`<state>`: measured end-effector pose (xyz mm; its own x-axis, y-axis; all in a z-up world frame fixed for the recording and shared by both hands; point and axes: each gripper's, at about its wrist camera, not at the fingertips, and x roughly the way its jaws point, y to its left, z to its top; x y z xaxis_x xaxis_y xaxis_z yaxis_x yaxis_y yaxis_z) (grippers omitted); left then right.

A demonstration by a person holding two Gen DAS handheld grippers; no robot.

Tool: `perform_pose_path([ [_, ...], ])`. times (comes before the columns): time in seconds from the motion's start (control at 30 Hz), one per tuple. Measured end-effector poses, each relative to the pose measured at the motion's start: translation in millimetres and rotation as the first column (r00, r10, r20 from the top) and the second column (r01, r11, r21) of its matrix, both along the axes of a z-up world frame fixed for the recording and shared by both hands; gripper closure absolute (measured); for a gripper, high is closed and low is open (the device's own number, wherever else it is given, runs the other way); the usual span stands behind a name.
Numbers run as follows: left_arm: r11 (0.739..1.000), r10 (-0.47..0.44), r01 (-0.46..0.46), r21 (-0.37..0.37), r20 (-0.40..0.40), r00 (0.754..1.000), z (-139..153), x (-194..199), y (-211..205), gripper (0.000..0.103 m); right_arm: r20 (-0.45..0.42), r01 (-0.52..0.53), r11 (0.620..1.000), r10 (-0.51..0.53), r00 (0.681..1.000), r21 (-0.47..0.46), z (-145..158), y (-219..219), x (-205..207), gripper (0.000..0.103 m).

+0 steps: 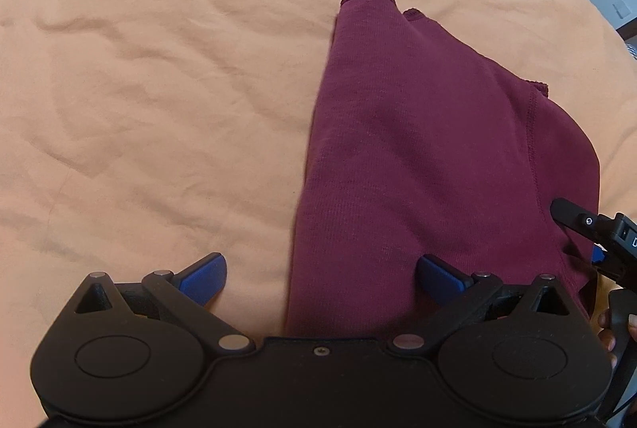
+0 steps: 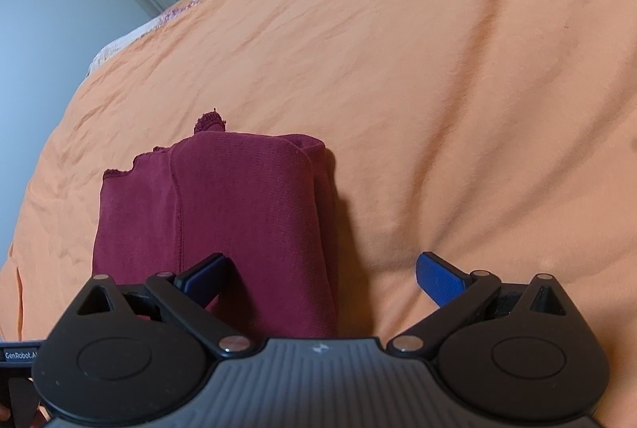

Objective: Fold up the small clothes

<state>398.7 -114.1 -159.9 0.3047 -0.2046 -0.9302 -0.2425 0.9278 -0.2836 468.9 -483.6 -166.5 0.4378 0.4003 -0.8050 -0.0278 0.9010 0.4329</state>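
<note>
left gripper (image 1: 322, 278): fingers wide, empty; straddles near edge of maroon garment (image 1: 418, 149) | right gripper (image 2: 322, 278): fingers wide, empty | garment folded on orange bedsheet (image 1: 159, 69), hems at 12 o'clock

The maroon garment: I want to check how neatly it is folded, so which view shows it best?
The left wrist view: the maroon garment fills much of the frame, with its straight left edge, seam and frayed far hems visible. The right wrist view shows it smaller and foreshortened, though its stacked layers show along the right edge.
</note>
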Motion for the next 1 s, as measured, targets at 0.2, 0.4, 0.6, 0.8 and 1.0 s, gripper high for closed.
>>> perform_pose_path([
  [0.2, 1.000, 0.007, -0.007, -0.019, -0.010, 1.000, 1.3, -2.2, 3.9, 0.005, 0.002, 0.031, 0.999, -0.031, 1.000, -0.040, 3.1, 13.4, -6.0, 0.011],
  [0.4, 0.999, -0.040, 0.041, -0.034, 0.020, 0.999, 8.6, -1.9, -1.4, 0.028, 0.011, 0.017, 0.999, -0.017, 1.000, -0.035, 9.1, 21.2, -11.5, 0.039],
  [0.6, 0.996, -0.059, 0.062, -0.062, 0.050, 0.997, 16.5, -5.8, -1.8, 0.058, 0.006, -0.024, 0.997, 0.024, 1.000, -0.072, 22.7, 31.2, -10.0, 0.075],
  [0.8, 0.995, -0.046, 0.053, -0.082, 0.075, 0.996, 40.8, -5.8, -1.8, 0.078, 0.083, -0.099, 0.986, 0.111, 0.990, -0.137, 54.9, 44.6, -21.0, 0.088],
  [1.0, 0.990, -0.092, 0.108, -0.087, 0.172, 0.981, 83.1, -34.1, 22.7, 0.079, 0.200, -0.149, 0.985, 0.164, 0.966, -0.084, 96.7, 63.2, -41.2, 0.089],
])
